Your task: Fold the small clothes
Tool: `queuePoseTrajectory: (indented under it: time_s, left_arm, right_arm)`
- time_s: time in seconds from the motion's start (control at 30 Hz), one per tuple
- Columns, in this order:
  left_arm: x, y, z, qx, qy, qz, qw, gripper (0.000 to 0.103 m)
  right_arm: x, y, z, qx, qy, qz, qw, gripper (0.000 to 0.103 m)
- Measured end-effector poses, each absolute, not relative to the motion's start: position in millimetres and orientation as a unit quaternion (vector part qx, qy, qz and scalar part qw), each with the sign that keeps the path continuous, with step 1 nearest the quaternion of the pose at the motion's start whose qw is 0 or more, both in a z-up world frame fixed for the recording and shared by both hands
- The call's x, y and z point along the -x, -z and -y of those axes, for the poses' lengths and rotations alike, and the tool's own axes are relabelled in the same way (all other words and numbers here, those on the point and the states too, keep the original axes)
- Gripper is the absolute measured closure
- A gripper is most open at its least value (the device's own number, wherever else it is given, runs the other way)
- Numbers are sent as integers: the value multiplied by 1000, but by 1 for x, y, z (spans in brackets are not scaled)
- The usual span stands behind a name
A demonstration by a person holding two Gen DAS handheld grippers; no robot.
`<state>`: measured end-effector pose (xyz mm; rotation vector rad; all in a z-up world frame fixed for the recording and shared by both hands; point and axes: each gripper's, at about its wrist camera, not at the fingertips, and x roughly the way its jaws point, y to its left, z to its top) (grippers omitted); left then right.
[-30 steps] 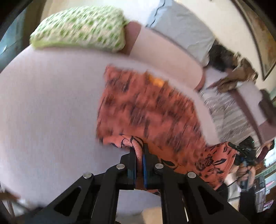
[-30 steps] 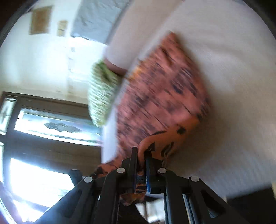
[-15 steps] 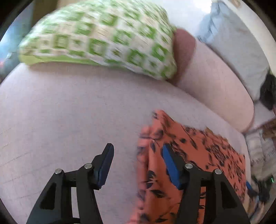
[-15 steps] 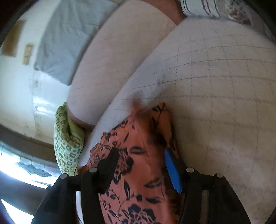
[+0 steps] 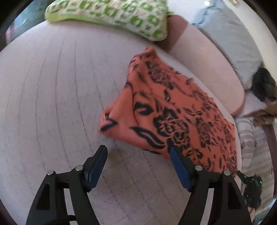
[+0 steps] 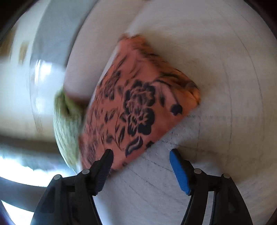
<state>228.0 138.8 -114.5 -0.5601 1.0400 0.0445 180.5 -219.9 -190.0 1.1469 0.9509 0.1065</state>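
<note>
An orange garment with a black flower print [image 5: 166, 112] lies folded on the pale quilted couch seat [image 5: 52, 103]. My left gripper [image 5: 137, 154] hovers just short of its near edge, jaws opening, only bare seat between them. In the right wrist view the same garment [image 6: 138, 103] fills the middle, and my right gripper [image 6: 140, 155] stands over its near corner. Its jaws are opening too; the left finger overlaps the cloth's edge, and the pads press on nothing.
A green and white patterned cushion [image 5: 112, 13] rests at the back of the seat. The couch's pink backrest [image 5: 207, 69] carries a grey cloth [image 5: 230, 39]. Striped fabric [image 5: 254, 147] lies at the right end. A bright window [image 6: 15, 166] sits left in the right wrist view.
Both grippers let go of the orange garment and opened wide. The garment dropped flat onto the seat, and both grippers have drawn back to its near edge.
</note>
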Motion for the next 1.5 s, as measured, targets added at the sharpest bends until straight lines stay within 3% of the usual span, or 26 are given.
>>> queuePoseTrajectory:
  time_s: [0.17,0.2,0.23,0.27,0.3,0.33,0.53,0.67,0.77,0.87,0.9,0.93,1.0,1.03,1.1,1.2,1.33,1.4,1.5]
  left_arm:
    - [-247,115,-145,307,-57,-463,829,30]
    - [-252,116,-148,315,-66,-460,828,46]
    - [-257,119,-152,320,-78,-466,821,74]
    - [-261,123,-156,326,-84,-471,815,84]
    - [-261,126,-161,353,-79,-471,805,88]
    - [-263,125,-164,362,-76,-473,800,91]
    - [-234,53,-153,312,-55,-404,858,96]
    - [-177,9,-154,305,-42,-361,880,96]
    - [-120,14,-166,305,-47,-369,877,95]
    - [-84,73,-179,287,-72,-444,846,78]
    - [-81,94,-183,290,-86,-474,827,74]
    - [-78,114,-190,300,-100,-503,805,77]
    - [-71,106,-202,309,-96,-477,817,71]
    - [-73,95,-203,291,-110,-472,825,64]
    - [-75,69,-202,268,-119,-434,852,57]
    - [-88,37,-185,220,-93,-403,884,49]
    - [-105,17,-148,165,-25,-377,911,37]
    - [-123,27,-132,132,-17,-379,916,33]
    - [-138,76,-125,66,-47,-476,876,32]
  right_arm:
    - [-191,196,222,-578,-6,-396,713,30]
    - [-197,197,224,-585,5,-389,711,29]
    - [-200,198,228,-589,10,-384,711,30]
    - [-207,196,227,-582,10,-383,718,37]
    - [-212,193,226,-569,9,-383,728,86]
    - [-220,192,223,-543,8,-399,738,93]
    - [-220,146,218,-489,-7,-384,783,94]
    - [-181,82,206,-455,-33,-346,820,95]
    - [-124,60,201,-454,-46,-337,823,94]
    - [-74,86,197,-450,-43,-392,801,87]
    - [-57,110,201,-449,-23,-415,791,76]
    - [-41,138,207,-450,2,-447,773,55]
    - [-19,166,224,-494,-2,-449,745,54]
    - [-10,164,232,-508,5,-436,743,46]
    - [3,134,249,-468,45,-406,783,45]
    - [5,95,259,-444,36,-361,819,44]
    - [-34,57,229,-400,-55,-350,845,33]
    - [-55,69,207,-395,-115,-377,830,28]
    - [-81,118,190,-378,-92,-463,797,28]
